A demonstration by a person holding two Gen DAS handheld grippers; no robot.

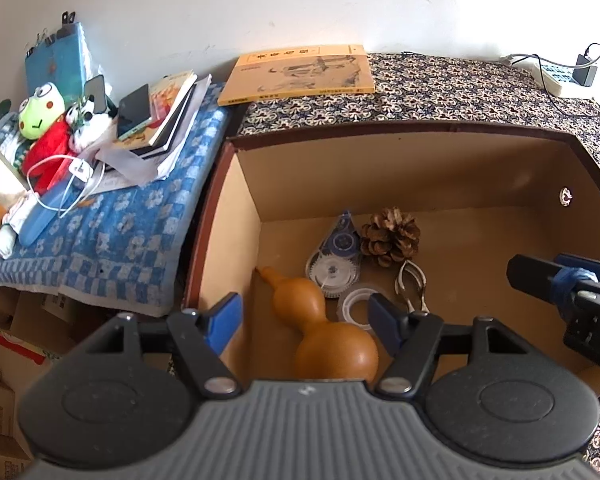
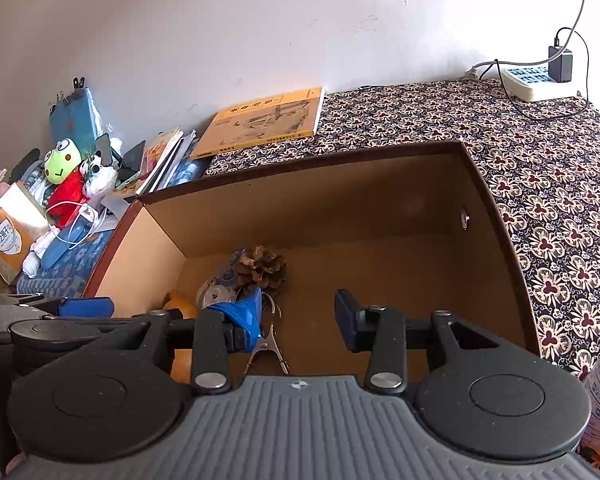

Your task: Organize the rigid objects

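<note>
Inside the brown cardboard box [image 1: 440,168], on its floor, lies the smooth orange-brown gourd [image 1: 324,328]. It is right under the left gripper [image 1: 306,318], whose two blue-tipped fingers are spread wide with nothing between them. The gourd's fat end sits at 6 o'clock, close to the gripper, and its thin neck points to about 11 o'clock, toward the box's left wall. So its long line runs nearly straight away from the left gripper, tipped a little left.

The right gripper [image 2: 296,318] is also spread wide and holds nothing. It is farther from the gourd, which lies out at its 9 o'clock. The left one looks better placed for a grab.

The brown pine cone [image 1: 390,236], clear tape ring [image 1: 358,306], clear correction-tape dispenser [image 1: 334,260] and metal clip [image 1: 412,284] lie just past the gourd.
</note>
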